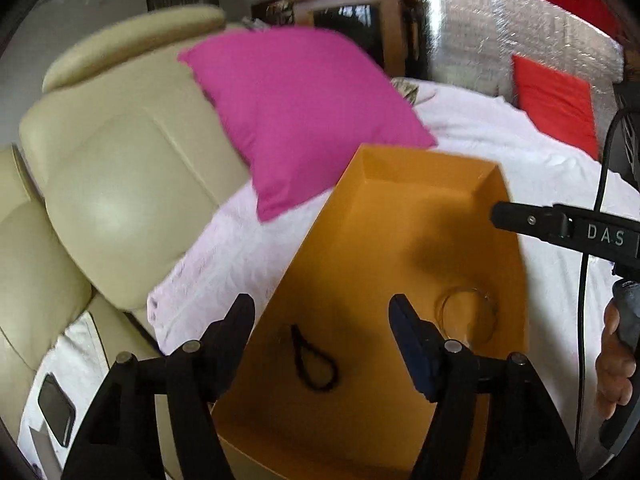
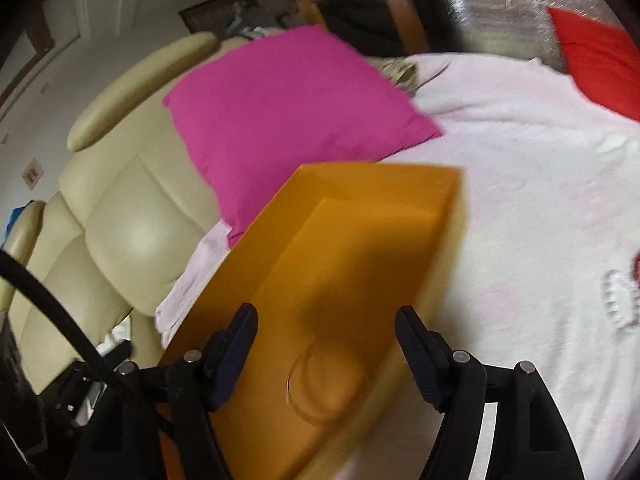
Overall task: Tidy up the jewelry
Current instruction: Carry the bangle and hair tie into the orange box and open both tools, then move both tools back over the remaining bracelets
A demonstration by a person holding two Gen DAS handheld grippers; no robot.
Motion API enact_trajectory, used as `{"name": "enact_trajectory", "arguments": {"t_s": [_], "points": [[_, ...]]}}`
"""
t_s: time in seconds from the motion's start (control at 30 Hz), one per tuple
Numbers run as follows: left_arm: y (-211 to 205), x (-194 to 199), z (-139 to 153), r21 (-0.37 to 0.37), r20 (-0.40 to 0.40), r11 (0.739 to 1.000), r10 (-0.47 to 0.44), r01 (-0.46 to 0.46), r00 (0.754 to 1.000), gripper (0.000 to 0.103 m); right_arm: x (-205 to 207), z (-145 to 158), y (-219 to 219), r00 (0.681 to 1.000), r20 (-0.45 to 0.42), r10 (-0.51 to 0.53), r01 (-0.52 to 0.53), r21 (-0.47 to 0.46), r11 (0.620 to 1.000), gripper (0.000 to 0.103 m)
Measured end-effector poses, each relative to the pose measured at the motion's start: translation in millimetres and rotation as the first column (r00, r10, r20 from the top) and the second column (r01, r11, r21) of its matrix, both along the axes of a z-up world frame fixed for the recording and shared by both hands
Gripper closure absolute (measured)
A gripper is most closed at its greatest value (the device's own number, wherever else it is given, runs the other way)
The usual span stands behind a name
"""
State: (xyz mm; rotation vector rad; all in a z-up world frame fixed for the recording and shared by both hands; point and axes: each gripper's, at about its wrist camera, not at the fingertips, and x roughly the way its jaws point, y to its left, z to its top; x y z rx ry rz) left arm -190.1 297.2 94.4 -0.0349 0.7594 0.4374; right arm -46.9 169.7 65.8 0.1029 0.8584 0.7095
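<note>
An open orange box lies on a white bedspread; it also shows in the right wrist view. Inside it lie a black beaded loop and a thin clear or silver bangle, which shows blurred in the right wrist view. My left gripper is open and empty above the box, over the black loop. My right gripper is open and empty above the bangle; its black finger reaches in from the right in the left wrist view. A pale bracelet lies on the bedspread at the right.
A pink pillow leans behind the box against a cream leather headboard. A red pillow sits at the far right. A dark phone lies at the lower left. A black cable crosses the right wrist view.
</note>
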Motion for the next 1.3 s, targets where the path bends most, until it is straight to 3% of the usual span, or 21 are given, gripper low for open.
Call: {"name": "enact_trajectory", "arguments": {"t_s": [0.13,0.3,0.43,0.57,0.73,0.97,1.17,1.3], "points": [[-19.3,3.3,24.1,-0.004,0.066,0.999,-0.044,0.044,0.997,0.027,3.5,15.7,-42.5,0.997,0.031,-0.077,0.077,0.008,0.997,0.028],[-45.1,1.1,54.4,-0.035,0.141,0.995,-0.09,0.096,0.986,0.024,6.1,44.5,-126.6,0.971,0.069,-0.231,0.232,-0.002,0.973,0.028],[-68.3,-6.5,75.9,-0.069,0.192,0.987,-0.129,0.145,0.973,0.016,-6.7,75.3,-198.0,0.927,0.101,-0.361,0.362,0.014,0.932,0.028],[-85.8,-10.3,94.9,-0.057,0.221,0.983,-0.157,0.173,0.963,0.014,-26.4,100.3,-253.4,0.875,0.142,-0.462,0.462,0.034,0.886,0.028],[-102.6,4.8,111.3,-0.053,0.229,0.983,-0.162,0.178,0.96,0.012,-44.8,113.5,-308.8,0.816,0.153,-0.557,0.551,0.082,0.83,0.028],[-126.8,60.2,99.8,-0.063,0.196,0.987,-0.136,0.15,0.971,0.01,-35.5,85.8,-356.0,0.795,0.092,-0.6,0.588,0.124,0.799,0.028],[-158.9,109.8,48.2,-0.115,0.12,0.974,-0.181,0.195,0.976,0.01,-4.5,34.1,-380.5,0.784,-0.024,-0.62,0.615,0.166,0.771,0.035],[-187.8,132.5,20.2,-0.123,0.091,0.963,-0.231,0.241,0.969,0.01,11.7,6.4,-390.7,0.795,-0.078,-0.601,0.605,0.156,0.781,0.044]]}}
